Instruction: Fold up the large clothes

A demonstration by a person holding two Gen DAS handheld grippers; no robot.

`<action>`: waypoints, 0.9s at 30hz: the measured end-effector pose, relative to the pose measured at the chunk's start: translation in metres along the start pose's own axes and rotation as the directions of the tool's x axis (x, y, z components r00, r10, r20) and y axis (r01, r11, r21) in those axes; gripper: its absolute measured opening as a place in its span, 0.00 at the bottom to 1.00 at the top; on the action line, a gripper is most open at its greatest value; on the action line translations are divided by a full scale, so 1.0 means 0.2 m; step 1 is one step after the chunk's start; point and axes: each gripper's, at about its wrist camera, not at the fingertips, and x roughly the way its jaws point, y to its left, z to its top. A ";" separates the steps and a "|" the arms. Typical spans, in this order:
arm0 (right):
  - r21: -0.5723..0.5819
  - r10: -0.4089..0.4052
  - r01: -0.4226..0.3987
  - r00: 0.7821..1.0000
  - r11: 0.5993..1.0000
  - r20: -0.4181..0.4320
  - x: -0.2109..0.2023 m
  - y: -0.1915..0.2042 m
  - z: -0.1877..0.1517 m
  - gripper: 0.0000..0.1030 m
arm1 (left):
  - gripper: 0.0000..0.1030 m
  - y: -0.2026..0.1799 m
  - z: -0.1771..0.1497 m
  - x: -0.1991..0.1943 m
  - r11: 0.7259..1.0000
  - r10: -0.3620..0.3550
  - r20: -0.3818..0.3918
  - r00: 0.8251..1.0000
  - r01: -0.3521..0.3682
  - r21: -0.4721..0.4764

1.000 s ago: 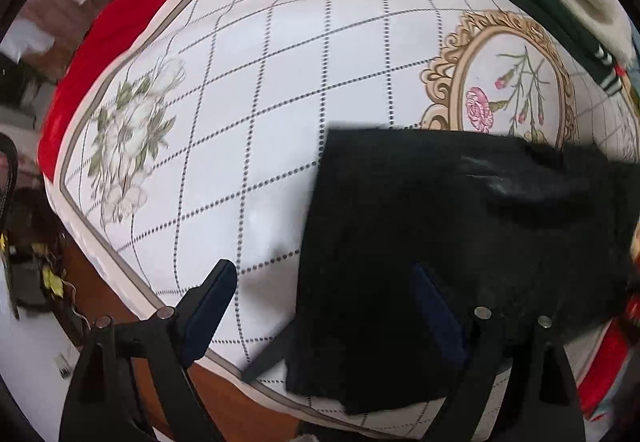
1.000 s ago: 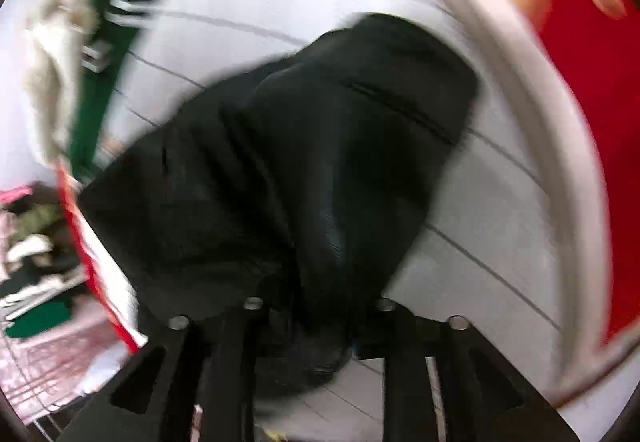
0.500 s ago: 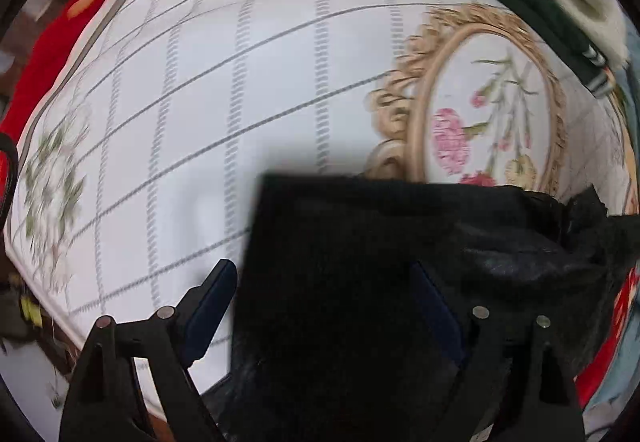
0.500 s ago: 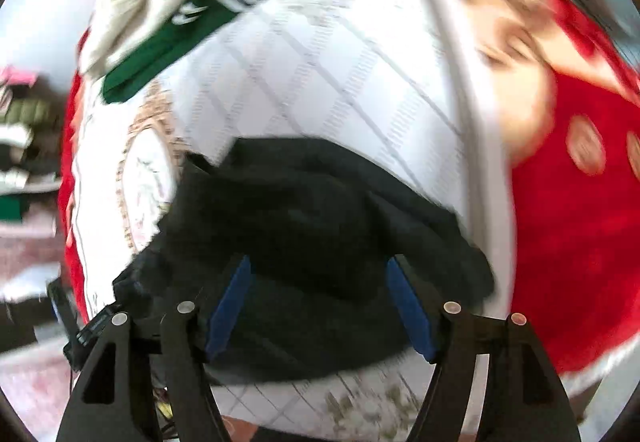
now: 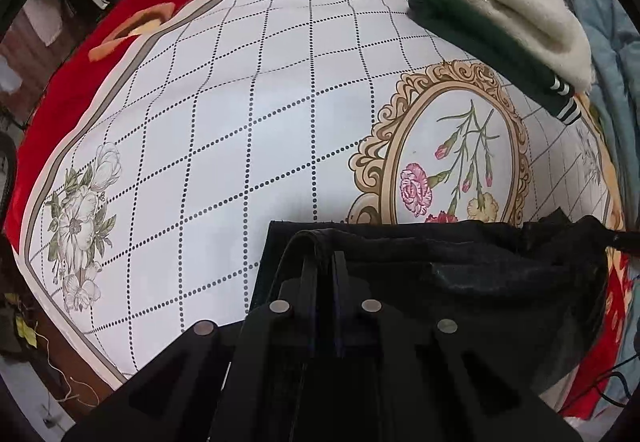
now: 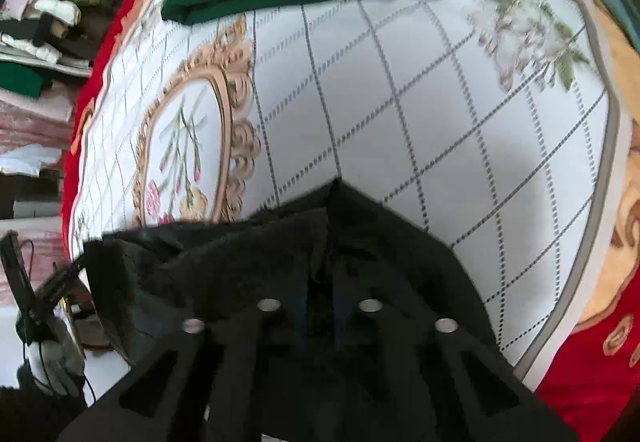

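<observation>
While both tongs, left (image 5: 323, 266) and right (image 6: 322, 282), pinch black garment (image 5: 460, 282) edge, quilt (image 5: 240, 122) beyond lies bare.

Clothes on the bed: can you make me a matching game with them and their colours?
Things:
1. garment pinched by the left gripper
2. fluffy folded top
3. folded garment with striped cuffs
4. blanket under the patterned sheet

Colours:
A. dark green
B. red
C. black
D. cream

Pairs: 1-C, 2-D, 3-A, 4-B
</observation>
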 end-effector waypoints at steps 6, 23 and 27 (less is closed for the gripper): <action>0.279 0.000 -0.032 0.993 0.960 0.115 -0.06 -0.13 0.00 0.04 | 0.04 -0.04 -0.03 0.01 1.000 -0.013 0.010 1.000 0.014 -0.024; 0.291 -0.096 0.083 0.995 0.953 0.033 0.14 -0.11 0.12 0.16 | 0.11 -0.03 0.09 0.24 0.998 -0.020 -0.072 0.997 0.015 -0.063; 0.254 -0.082 0.042 0.985 0.966 0.152 -0.12 -0.08 0.00 0.54 | 0.21 -0.01 0.09 0.11 0.995 -0.048 -0.042 0.998 0.044 -0.088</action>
